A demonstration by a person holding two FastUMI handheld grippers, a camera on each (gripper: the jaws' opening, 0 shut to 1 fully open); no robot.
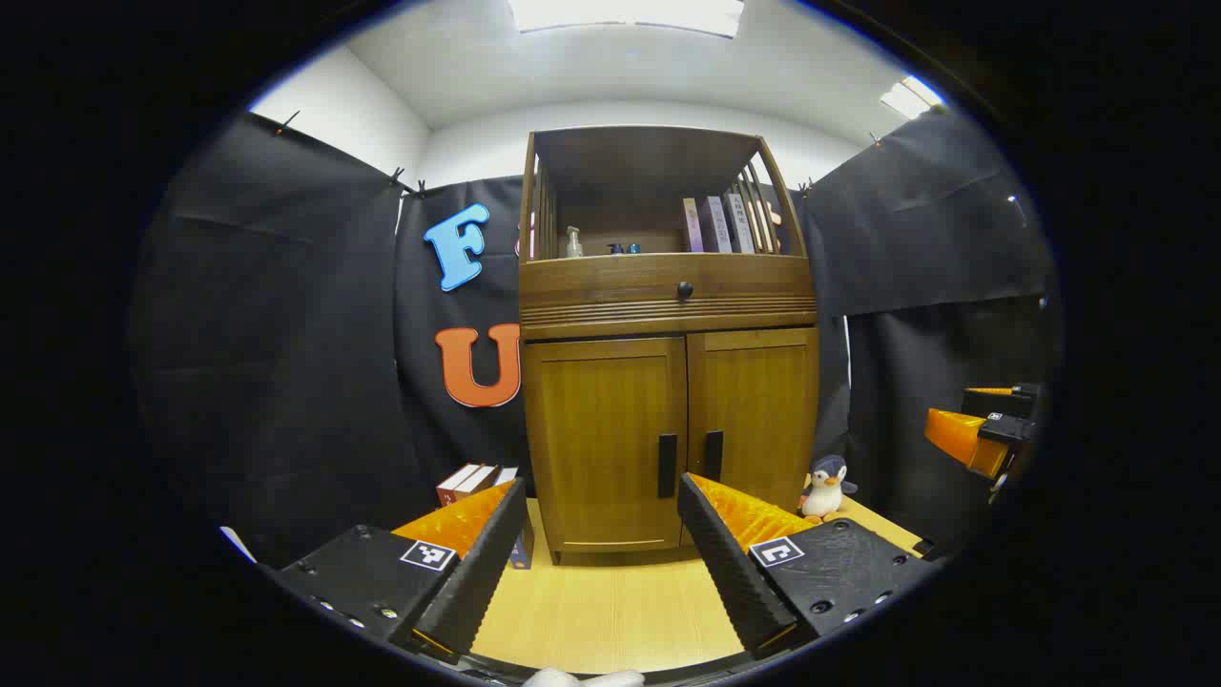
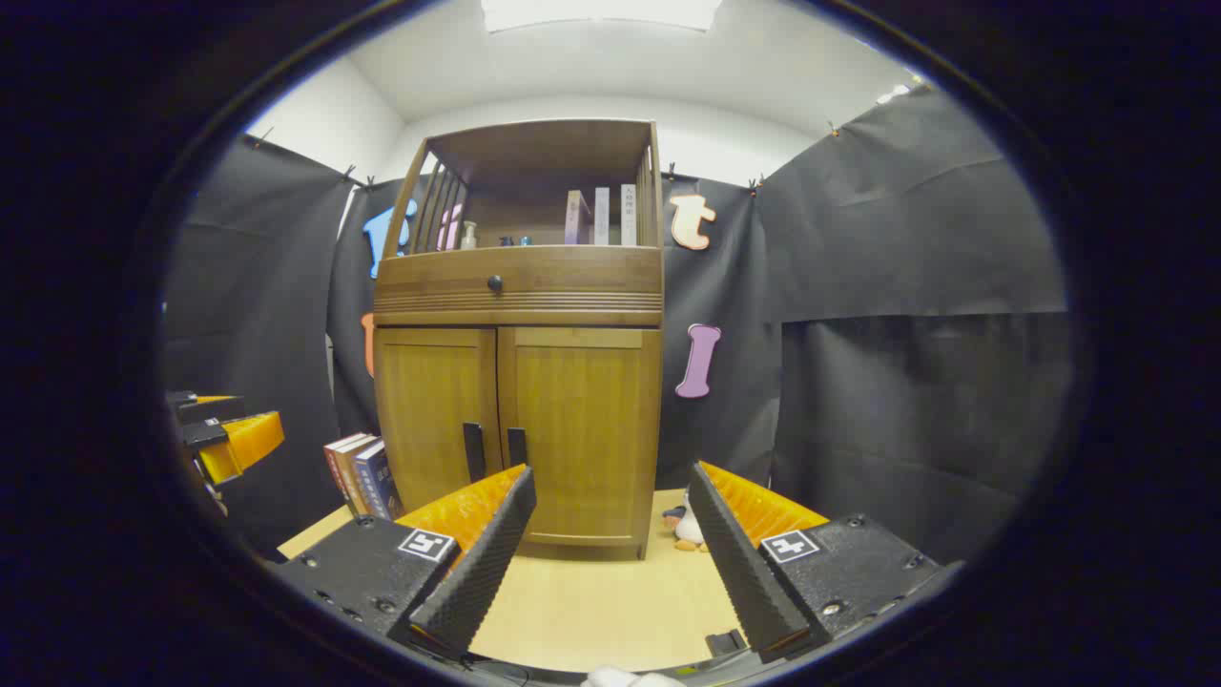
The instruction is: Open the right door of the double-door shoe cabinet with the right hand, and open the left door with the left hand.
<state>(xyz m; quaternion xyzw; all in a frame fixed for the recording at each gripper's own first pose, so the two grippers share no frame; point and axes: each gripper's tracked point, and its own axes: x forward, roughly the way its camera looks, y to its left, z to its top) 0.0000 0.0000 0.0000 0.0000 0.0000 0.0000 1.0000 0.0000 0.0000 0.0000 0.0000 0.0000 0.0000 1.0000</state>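
A wooden shoe cabinet [image 1: 668,315] stands on a light table, both doors closed. Its left door [image 1: 601,439] and right door [image 1: 758,410] each carry a black vertical handle, left handle [image 1: 667,466] and right handle [image 1: 713,455]. In the right gripper view the same cabinet [image 2: 520,315] shows its left handle [image 2: 472,451] and right handle [image 2: 517,447]. My left gripper [image 1: 603,491] is open, short of the doors, with nothing between its fingers. My right gripper [image 2: 610,482] is open too, in front of the right door [image 2: 582,429]. Its orange fingers [image 1: 963,439] also show at the right edge of the left gripper view.
A plush penguin [image 1: 825,487] sits right of the cabinet base. Books [image 1: 472,480] lean at its left. The top shelf holds books [image 1: 715,224] and a bottle [image 1: 573,242]; a drawer with a black knob [image 1: 684,288] lies below it. The light wooden tabletop [image 1: 610,601] stretches before the cabinet.
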